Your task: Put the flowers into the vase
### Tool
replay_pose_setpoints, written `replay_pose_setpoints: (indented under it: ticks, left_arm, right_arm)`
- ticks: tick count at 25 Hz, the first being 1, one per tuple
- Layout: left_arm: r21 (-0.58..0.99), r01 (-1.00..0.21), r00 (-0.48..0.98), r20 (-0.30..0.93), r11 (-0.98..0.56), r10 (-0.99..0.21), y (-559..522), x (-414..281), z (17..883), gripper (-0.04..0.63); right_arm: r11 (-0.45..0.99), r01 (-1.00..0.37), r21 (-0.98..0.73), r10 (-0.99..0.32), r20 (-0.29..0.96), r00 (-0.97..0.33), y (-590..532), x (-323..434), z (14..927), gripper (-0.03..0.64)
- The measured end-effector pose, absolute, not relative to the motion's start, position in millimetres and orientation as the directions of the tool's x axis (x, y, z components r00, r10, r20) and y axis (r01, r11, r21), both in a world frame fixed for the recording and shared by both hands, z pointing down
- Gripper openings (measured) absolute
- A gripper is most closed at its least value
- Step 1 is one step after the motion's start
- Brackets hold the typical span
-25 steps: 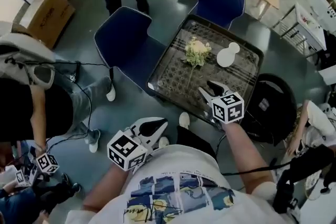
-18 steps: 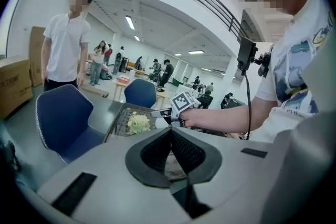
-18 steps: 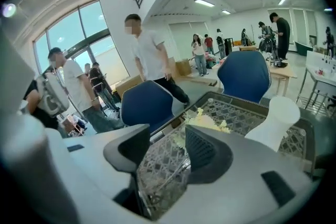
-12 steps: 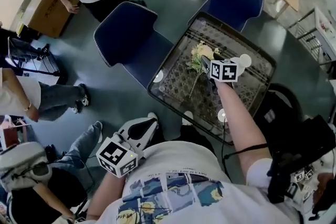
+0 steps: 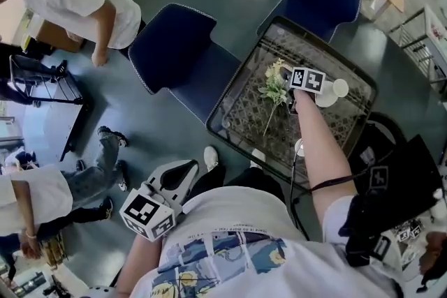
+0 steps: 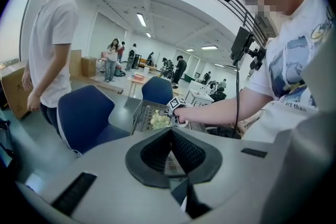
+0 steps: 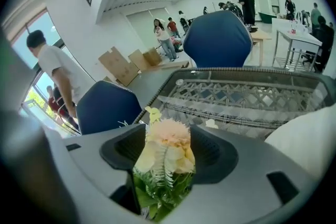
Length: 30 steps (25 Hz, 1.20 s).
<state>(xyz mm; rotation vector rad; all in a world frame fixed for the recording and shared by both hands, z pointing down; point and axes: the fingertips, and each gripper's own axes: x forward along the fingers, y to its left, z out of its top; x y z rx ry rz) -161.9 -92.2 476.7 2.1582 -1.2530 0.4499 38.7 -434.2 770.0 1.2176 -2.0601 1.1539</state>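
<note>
Head view is showing the left gripper (image 5: 188, 169) hanging close to the person (image 5: 230, 248), jaws together on nothing. Farther out on the table (image 5: 241, 77), the right gripper (image 5: 288, 82) is clamping the flowers (image 5: 274, 80) just below the blooms, with the vase (image 5: 330, 91) standing just beside it on the right. Right gripper view is adding the foliage squeezed between its jaws, yet only head view is showing the long stem (image 5: 267, 123) trailing nearward, so the lift is asking for a gentle hold and for that stem to be tipped down over the vase mouth.

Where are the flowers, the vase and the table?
flowers (image 7: 167, 152): right gripper view, on the pale petals.
vase (image 5: 339, 88): head view, on its white round end.
table (image 5: 241, 77): head view, on its dark left rim.
</note>
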Motion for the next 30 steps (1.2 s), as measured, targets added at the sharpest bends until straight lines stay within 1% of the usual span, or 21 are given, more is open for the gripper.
replay_pose_setpoints:
  ticks: [4, 7, 9, 11, 13, 17, 20, 23, 30]
  left_arm:
    - [0.316, -0.876, 0.482, 0.566, -0.363, -0.669, -96.7, -182.7, 481.5, 0.009]
    - [0.320, -0.879, 0.477, 0.575, -0.354, -0.665, -101.1, -198.8, 470.9, 0.009]
    - [0.322, -0.877, 0.480, 0.576, -0.356, -0.662, -104.0, -207.9, 463.7, 0.009]
    - [0.320, -0.873, 0.488, 0.571, -0.369, -0.660, -106.5, -213.6, 461.4, 0.009]
    - [0.316, -0.866, 0.501, 0.563, -0.388, -0.658, -109.0, -216.1, 462.2, 0.009]
    - [0.311, -0.843, 0.537, 0.532, -0.439, -0.654, -115.9, -217.7, 462.7, 0.009]
    - [0.311, -0.816, 0.576, 0.505, -0.487, -0.643, -118.2, -215.6, 460.3, 0.009]
    - [0.319, -0.780, 0.623, 0.472, -0.538, -0.624, -122.6, -202.6, 457.1, 0.009]
    - [0.340, -0.699, 0.713, 0.406, -0.629, -0.572, -129.3, -170.2, 445.4, 0.009]
  right_arm:
    - [0.213, -0.876, -0.433, -0.442, 0.756, -0.482, -439.9, 35.0, 791.8, 0.245]
    - [0.207, -0.885, -0.418, -0.439, 0.768, -0.466, -442.7, 31.8, 785.2, 0.232]
    - [0.216, -0.895, -0.391, -0.452, 0.772, -0.447, -442.9, 30.9, 774.1, 0.136]
    - [0.237, -0.901, -0.363, -0.465, 0.772, -0.433, -440.4, 29.3, 765.2, 0.095]
    - [0.261, -0.906, -0.334, -0.482, 0.768, -0.422, -436.1, 28.3, 759.7, 0.075]
    - [0.332, -0.903, -0.272, -0.527, 0.740, -0.417, -424.6, 21.5, 738.8, 0.060]
    - [0.388, -0.888, -0.245, -0.566, 0.697, -0.440, -411.5, 10.2, 706.2, 0.057]
    - [0.439, -0.873, -0.212, -0.608, 0.645, -0.463, -401.8, 9.3, 664.7, 0.054]
    - [0.498, -0.859, -0.123, -0.717, 0.499, -0.487, -381.8, 28.2, 545.6, 0.052]
